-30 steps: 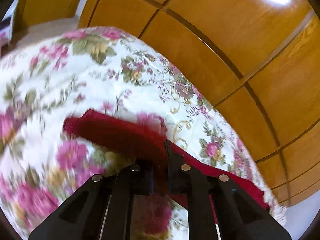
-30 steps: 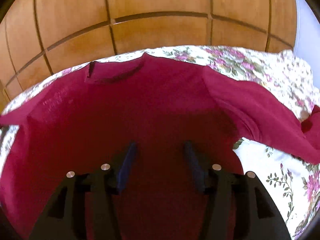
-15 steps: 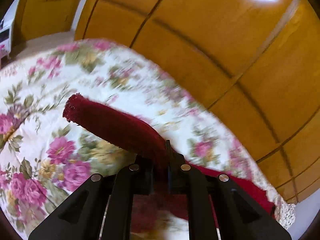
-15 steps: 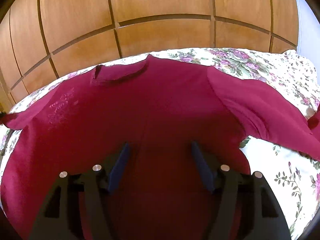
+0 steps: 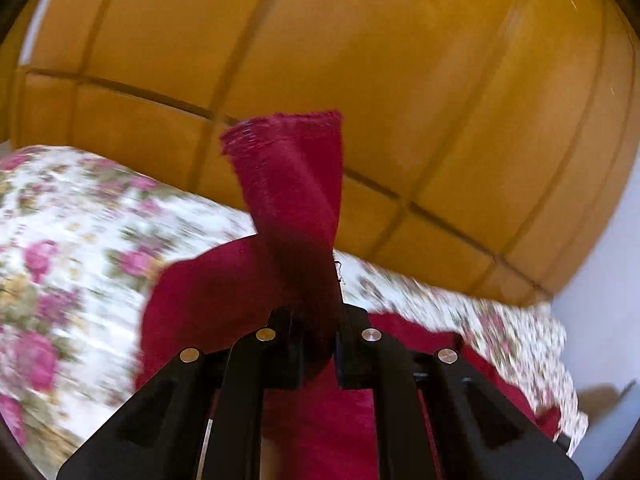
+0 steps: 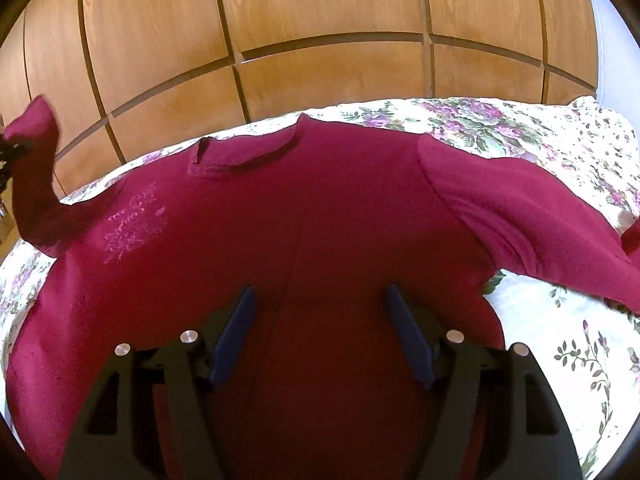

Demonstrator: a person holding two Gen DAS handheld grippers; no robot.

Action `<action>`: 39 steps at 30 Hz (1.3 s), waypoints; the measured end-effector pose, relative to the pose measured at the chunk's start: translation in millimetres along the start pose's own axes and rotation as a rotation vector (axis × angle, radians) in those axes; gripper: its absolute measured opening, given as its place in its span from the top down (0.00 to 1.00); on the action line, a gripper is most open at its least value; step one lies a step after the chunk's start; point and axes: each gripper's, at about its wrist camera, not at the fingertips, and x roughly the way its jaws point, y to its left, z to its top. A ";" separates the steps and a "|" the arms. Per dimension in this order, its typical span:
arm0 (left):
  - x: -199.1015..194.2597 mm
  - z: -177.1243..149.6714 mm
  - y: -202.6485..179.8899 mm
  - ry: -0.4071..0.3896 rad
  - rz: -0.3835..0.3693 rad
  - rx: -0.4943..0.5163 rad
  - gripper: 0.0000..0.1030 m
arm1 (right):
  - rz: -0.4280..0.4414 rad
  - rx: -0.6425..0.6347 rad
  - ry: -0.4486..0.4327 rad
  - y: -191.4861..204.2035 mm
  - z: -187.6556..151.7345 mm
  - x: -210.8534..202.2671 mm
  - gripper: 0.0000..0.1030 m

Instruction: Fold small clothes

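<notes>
A dark red long-sleeved top (image 6: 320, 232) lies spread on a floral bedspread (image 6: 560, 332), neckline toward the wooden wall. My left gripper (image 5: 318, 320) is shut on the end of its left sleeve (image 5: 292, 192), which stands up above the bed with the cuff on top. That lifted sleeve also shows at the left edge of the right wrist view (image 6: 34, 176). My right gripper (image 6: 320, 320) is open and hovers over the lower middle of the top, holding nothing. The right sleeve (image 6: 532, 220) lies flat toward the right.
A wooden panelled wall (image 6: 320, 20) runs along the far side of the bed. The bedspread (image 5: 60, 240) extends to the left of the top. A pale wall (image 5: 600, 280) stands at the right.
My left gripper has lifted the sleeve off the bed and swung it up and toward the right. My right gripper has opened wider and stayed over the top.
</notes>
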 end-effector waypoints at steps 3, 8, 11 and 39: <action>24.8 -23.0 -34.6 0.065 -0.040 0.027 0.92 | 0.001 0.001 -0.003 0.3 -0.3 -0.4 0.32; 60.3 -65.0 -83.3 0.145 -0.069 0.104 0.92 | 0.003 0.004 -0.007 0.6 -1.0 -0.5 0.32; 85.2 -89.1 -108.0 0.197 -0.078 0.149 0.92 | 0.005 0.005 -0.009 0.3 -1.2 -0.6 0.32; 63.6 -123.3 10.9 0.199 0.318 -0.089 0.47 | 0.199 0.179 0.056 22.9 45.0 -3.0 0.31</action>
